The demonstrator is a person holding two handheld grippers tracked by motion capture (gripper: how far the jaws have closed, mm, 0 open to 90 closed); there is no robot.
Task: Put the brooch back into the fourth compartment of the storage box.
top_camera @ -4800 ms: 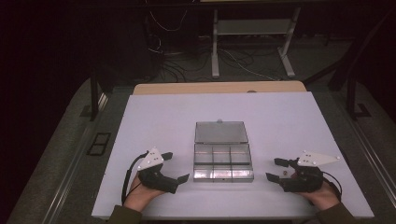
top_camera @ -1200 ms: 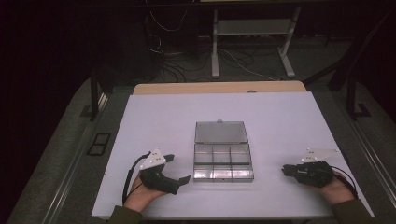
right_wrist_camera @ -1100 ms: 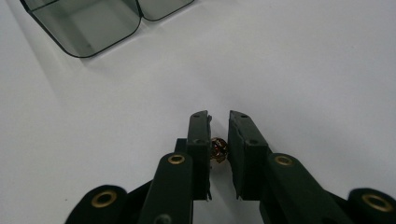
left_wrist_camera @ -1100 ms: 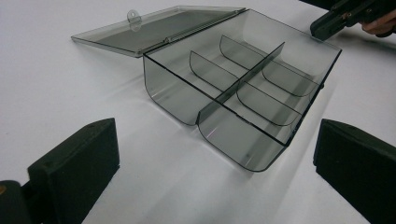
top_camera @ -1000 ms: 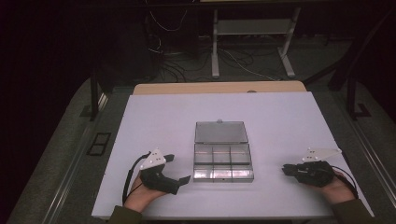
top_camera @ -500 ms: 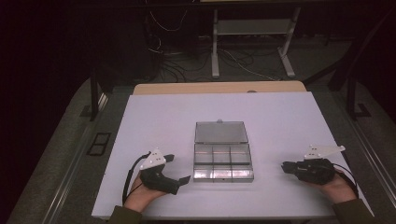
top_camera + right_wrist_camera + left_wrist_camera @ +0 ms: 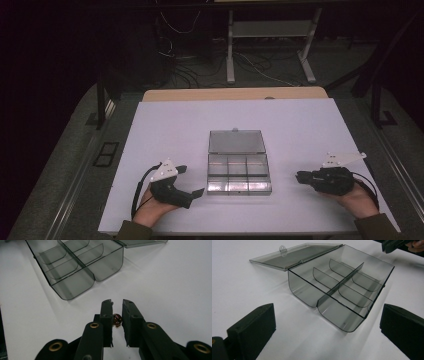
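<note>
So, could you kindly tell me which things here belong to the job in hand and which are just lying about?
Part of the job:
- clear compartment box, lid open
- small dark red-brown piece clamped in the right claw
- left claw, open, aimed at the box

Just lying about:
- cables on the floor
- metal stand behind the table

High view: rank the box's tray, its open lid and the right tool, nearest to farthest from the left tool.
1. Tray, just right of it.
2. Open lid, lying beyond the tray.
3. Right tool, across the box, shut on a small brown bead.
</note>
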